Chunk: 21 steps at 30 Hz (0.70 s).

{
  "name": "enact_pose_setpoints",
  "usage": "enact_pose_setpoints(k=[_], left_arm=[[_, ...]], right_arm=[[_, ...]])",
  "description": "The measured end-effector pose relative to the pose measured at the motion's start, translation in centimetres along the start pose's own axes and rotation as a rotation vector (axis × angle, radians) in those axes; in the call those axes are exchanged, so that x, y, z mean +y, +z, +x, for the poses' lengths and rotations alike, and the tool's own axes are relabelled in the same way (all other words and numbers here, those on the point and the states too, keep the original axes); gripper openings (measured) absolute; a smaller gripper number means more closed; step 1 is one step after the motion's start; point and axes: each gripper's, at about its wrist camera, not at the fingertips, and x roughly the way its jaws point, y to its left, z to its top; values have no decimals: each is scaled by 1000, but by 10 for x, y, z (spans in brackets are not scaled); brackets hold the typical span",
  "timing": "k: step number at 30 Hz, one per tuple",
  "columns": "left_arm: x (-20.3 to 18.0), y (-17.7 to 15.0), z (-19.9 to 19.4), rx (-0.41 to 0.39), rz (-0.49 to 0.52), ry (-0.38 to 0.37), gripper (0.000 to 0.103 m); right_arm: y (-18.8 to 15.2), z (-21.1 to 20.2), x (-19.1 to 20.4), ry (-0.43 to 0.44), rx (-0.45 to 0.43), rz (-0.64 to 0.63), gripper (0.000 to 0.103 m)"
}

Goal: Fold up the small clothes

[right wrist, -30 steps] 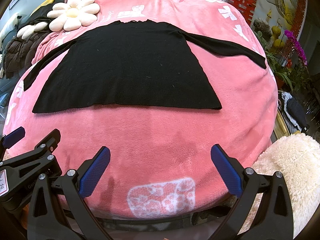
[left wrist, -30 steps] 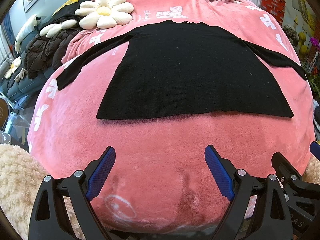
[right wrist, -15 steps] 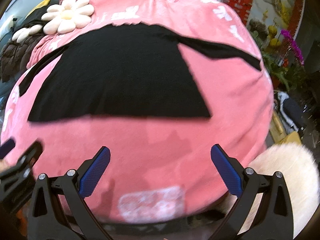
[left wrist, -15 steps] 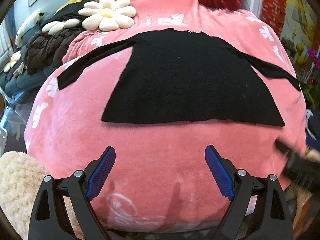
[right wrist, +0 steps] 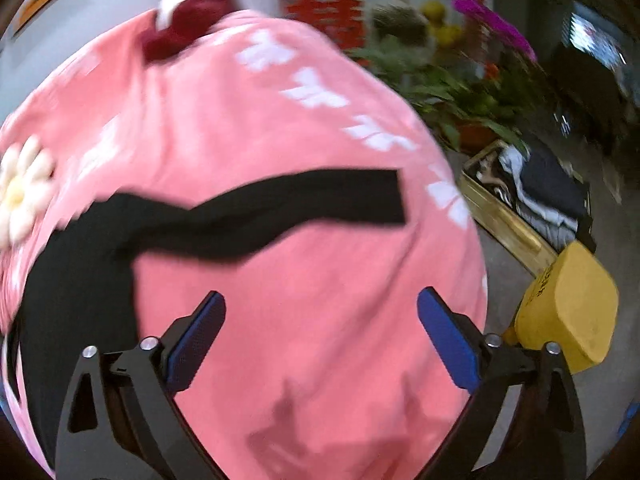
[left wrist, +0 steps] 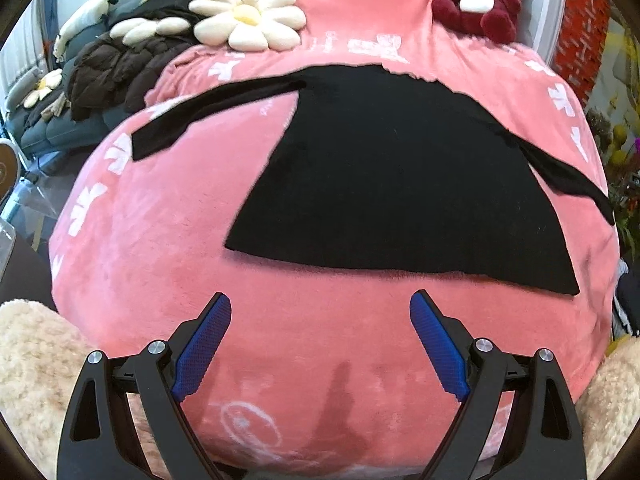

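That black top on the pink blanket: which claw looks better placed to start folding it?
Probably the right claw: its jaws, closing with nothing between them, face the black top's right sleeve just ahead. The left claw, open and empty, hangs short of the hem.

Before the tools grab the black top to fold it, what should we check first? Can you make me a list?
1. Black top lies flat on the pink blanket: ok.
2. Both sleeves spread out to the sides, left sleeve and right sleeve: ok.
3. Left tool open, nothing between its blue pads: ok.
4. Right tool empty, jaws closing a little, only blanket between them: ok.
5. Right tool lined up with the right sleeve: cannot tell, that picture is blurred.
6. Daisy cushion and plush toy off the top: ok.
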Motion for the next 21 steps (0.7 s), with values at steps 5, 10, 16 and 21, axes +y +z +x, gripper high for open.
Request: enact_pose_setpoints(k=[5,10,16,21], left_arm=[[-21,11,18,45,32,2,88],[-44,26,35,61,71,-24,88],[-63,40,55,85,113,-55,88],[-59,45,65,102,115,-90,88]], right_arm=[[35,60,-36,2,40,79,72],[51,103,-45,6,74,124,68],[57,126,-37,82,116,141,4],[93,72,-1,242,-31,144,4]])
